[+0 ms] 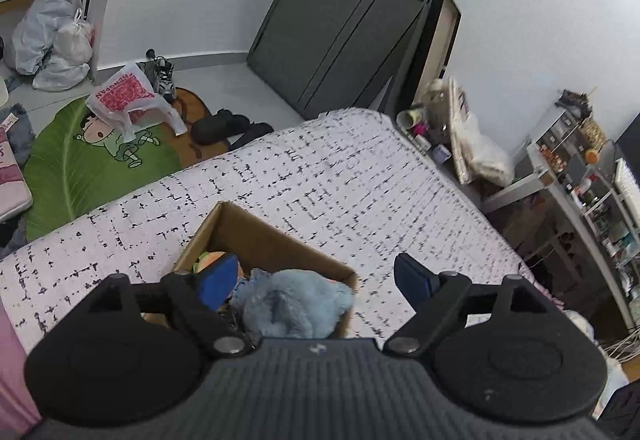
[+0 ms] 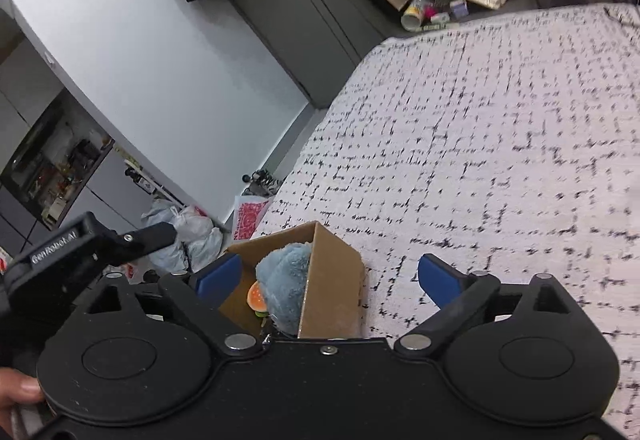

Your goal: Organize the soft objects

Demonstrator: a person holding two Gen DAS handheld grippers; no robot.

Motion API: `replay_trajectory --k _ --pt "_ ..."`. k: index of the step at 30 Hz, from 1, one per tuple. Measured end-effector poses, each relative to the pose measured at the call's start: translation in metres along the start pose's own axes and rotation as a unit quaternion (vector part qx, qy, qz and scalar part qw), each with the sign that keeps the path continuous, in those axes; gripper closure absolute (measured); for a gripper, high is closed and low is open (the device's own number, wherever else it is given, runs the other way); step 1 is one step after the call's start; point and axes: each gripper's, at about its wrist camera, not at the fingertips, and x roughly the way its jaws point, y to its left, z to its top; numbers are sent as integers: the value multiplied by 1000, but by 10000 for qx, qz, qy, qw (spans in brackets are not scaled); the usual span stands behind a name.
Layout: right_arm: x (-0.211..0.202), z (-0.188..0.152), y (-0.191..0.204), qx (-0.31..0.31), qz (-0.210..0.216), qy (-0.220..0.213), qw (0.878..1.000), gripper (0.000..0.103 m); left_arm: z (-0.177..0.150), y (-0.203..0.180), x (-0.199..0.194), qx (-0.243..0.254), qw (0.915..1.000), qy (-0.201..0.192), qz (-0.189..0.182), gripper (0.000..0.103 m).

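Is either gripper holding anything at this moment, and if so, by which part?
Nothing is held. The left gripper and right gripper are both open and empty above the cardboard box, where the blue plush toy already lies.

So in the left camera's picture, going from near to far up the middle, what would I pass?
Left tongs → blue plush toy in the cardboard box → patterned bedspread → dark wardrobe doors.
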Motion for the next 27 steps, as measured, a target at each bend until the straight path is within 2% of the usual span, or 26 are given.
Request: replay_trajectory --k 8,14,20,23,27 --pt "-36 -7 -3 -153 -179 -412 9989 0 -12 -7 -29 103 9999 -61 97 19" --pt "-57 -8 0 -271 -194 -306 9990 0 -20 -7 -54 343 9992 -76 209 19" --pt "-81 -7 8 -816 -664 -361 9938 0 -28 -3 -72 553 9979 35 324 19" --pt "-102 -4 8 -848 -845 -570 9912 0 -29 -3 -82 703 9970 99 323 19" --pt "-126 -6 6 -814 -957 -681 9897 0 -31 -9 -98 972 9937 -9 551 19"
